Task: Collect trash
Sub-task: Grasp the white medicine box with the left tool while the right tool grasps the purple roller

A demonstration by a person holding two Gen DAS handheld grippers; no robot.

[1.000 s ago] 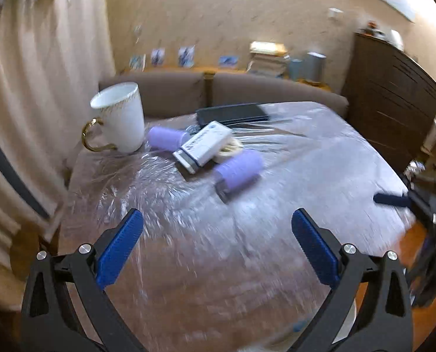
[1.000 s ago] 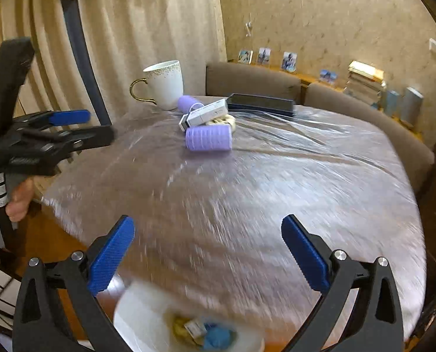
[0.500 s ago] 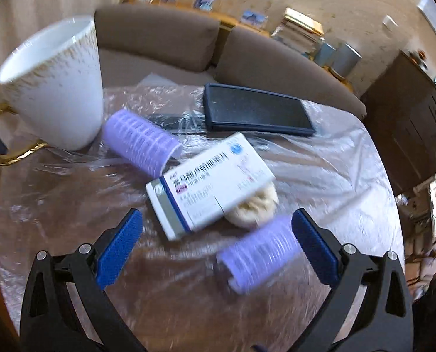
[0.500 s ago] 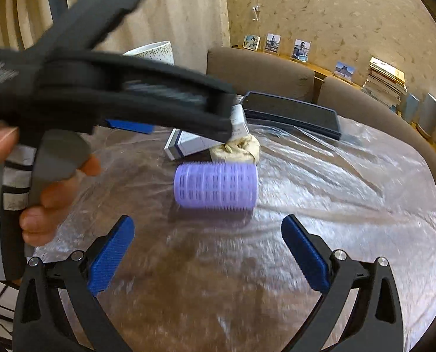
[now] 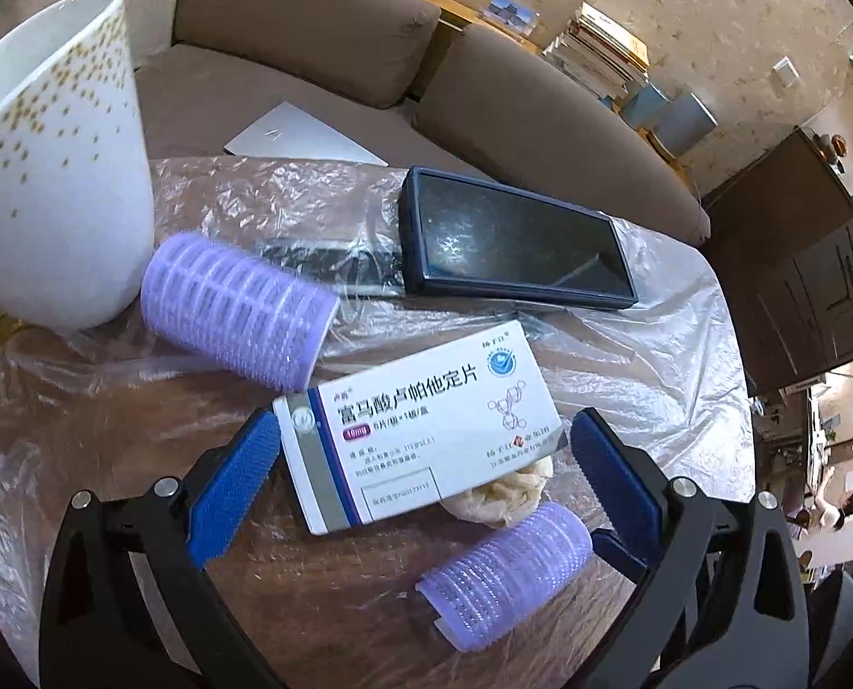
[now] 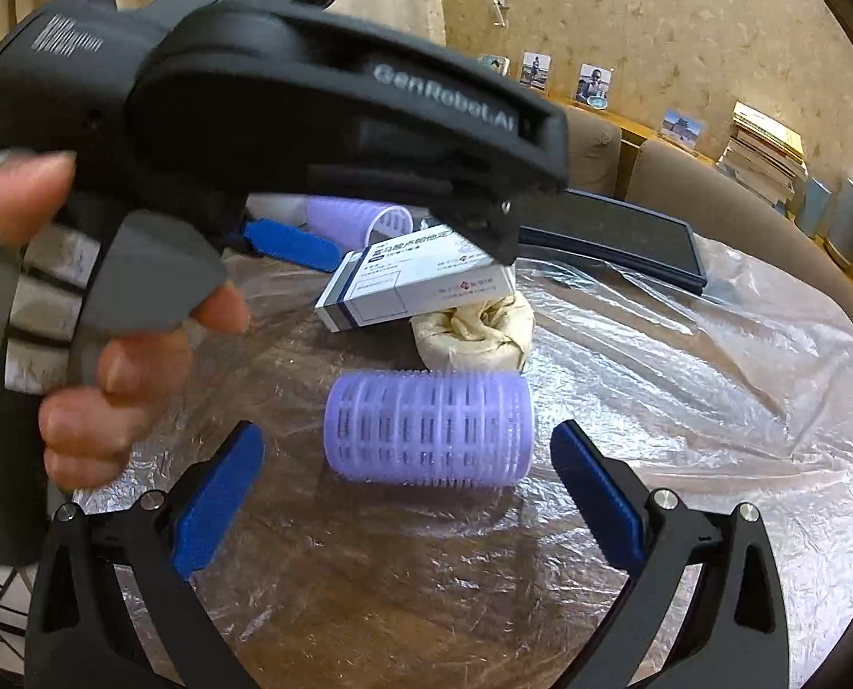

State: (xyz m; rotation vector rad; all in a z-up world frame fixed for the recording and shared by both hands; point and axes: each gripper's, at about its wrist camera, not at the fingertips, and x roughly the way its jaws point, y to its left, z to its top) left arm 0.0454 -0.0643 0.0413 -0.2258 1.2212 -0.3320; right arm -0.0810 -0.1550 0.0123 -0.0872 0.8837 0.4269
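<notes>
The left gripper (image 5: 421,462) is spread wide around the medicine box (image 5: 418,425), which lies on the plastic-covered table (image 5: 656,356) propped on a crumpled tissue wad (image 6: 475,330). Light, stiff card, the box looks best pinched across its short sides. The right gripper (image 6: 406,496), also spread, faces a purple roller (image 6: 429,428); another roller (image 5: 237,310), a mug (image 5: 53,184) and a phone (image 5: 512,241) crowd close.

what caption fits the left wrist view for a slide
Open left tongs straddle a medicine box lying on a crumpled wad, between two purple hair rollers.
</notes>
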